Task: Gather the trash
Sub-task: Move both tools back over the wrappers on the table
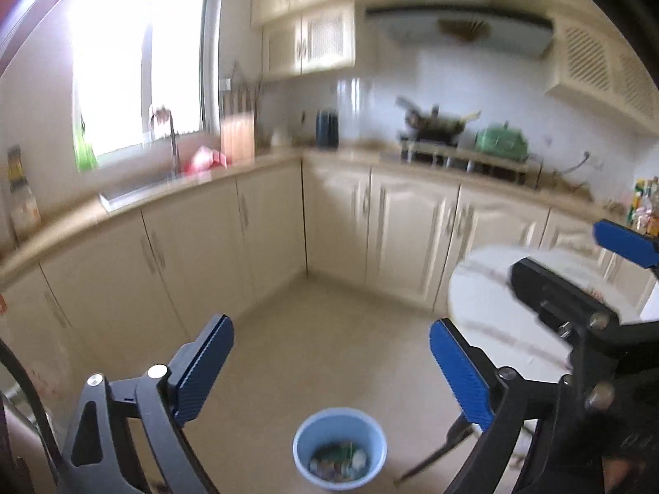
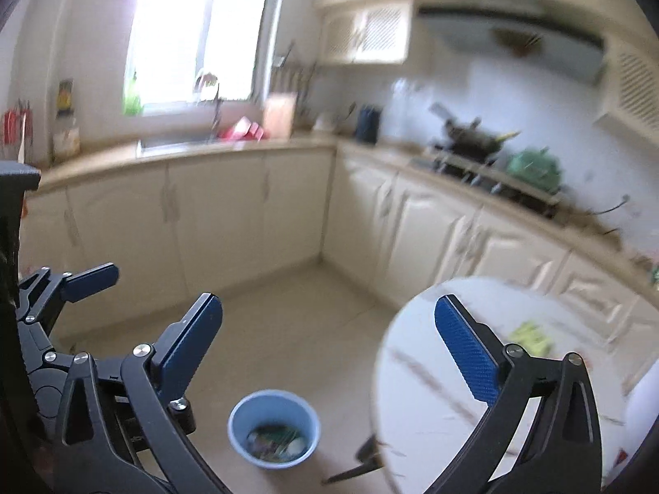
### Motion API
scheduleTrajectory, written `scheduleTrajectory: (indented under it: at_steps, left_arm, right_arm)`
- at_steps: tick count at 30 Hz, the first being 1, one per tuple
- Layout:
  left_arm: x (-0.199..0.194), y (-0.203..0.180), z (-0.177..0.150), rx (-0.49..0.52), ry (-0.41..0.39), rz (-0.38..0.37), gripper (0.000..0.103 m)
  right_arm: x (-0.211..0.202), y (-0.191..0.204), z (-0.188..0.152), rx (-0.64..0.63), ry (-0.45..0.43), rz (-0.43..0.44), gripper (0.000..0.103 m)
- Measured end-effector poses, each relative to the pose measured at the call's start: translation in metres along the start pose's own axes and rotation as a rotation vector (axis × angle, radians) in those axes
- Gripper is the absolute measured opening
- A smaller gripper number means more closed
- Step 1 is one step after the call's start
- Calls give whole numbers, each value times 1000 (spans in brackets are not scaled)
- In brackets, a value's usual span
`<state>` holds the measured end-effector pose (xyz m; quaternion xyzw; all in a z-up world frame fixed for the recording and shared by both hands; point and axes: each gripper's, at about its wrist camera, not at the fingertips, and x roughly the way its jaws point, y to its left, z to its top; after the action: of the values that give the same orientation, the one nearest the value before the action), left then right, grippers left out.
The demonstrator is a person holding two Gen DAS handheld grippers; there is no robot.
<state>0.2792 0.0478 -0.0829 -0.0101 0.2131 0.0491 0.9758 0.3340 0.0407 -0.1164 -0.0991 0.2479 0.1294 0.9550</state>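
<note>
A light blue bin (image 1: 313,428) stands on the beige floor, low in both views, with several mixed scraps of trash in its bottom. The bin (image 2: 255,407) lies below and ahead of both grippers. My left gripper (image 1: 333,366) is open, with nothing between its blue pads. My right gripper (image 2: 327,350) is also open and holds nothing. Each shows in the other's view: a right pad (image 1: 626,243) at the far right, a left pad (image 2: 90,280) at the far left. A small yellow-green scrap (image 2: 531,337) lies on the round white table (image 2: 432,391).
The round table (image 1: 486,288) stands right of the bin on dark legs (image 1: 432,457). Cream cabinets (image 1: 412,238) run along two walls under a counter with a sink (image 1: 136,189), a stove with a wok (image 1: 436,127) and a green pot (image 1: 500,142).
</note>
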Motion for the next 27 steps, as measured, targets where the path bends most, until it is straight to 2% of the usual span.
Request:
scheduleTrajectory:
  at_steps: [4,9,12,13,15,17,21,25,27]
  left_arm:
    - [-42,-42,-5,26,-138,16,100]
    - [-73,-93,-18,39,-210,-64,102]
    - [-82,-109,-25,37,-248,-87,102]
    - [-93,-94,-30,35,-253,-96,102]
    - [-100,-90,-41,34,-268,-116,102]
    - [-118,-58,-57,39,-275,-121,102]
    - [-98,-66,-59,57,-263,-136,102]
    - [-47,-111,-35,115,-217,-149,102]
    - [-16,-137,-29,168,-155,-191,102]
  right_arm:
    - [-59,-32,11,40,-98,-92,103]
    - [-115,-74,9,96,-165,-157,103]
    - [-140,-104,4,124,-190,-219,103]
    - [-148,-113,-1,133,-195,-234,103]
    - [-158,-131,-7,155,-202,-266,103]
    - [-166,-150,-13,180,-208,-299,103]
    - [-175,-188,-28,230,-200,-343,103]
    - [-167,-226,-44,270,-161,-371,103]
    - [-159,-247,-55,291,-131,-383,103]
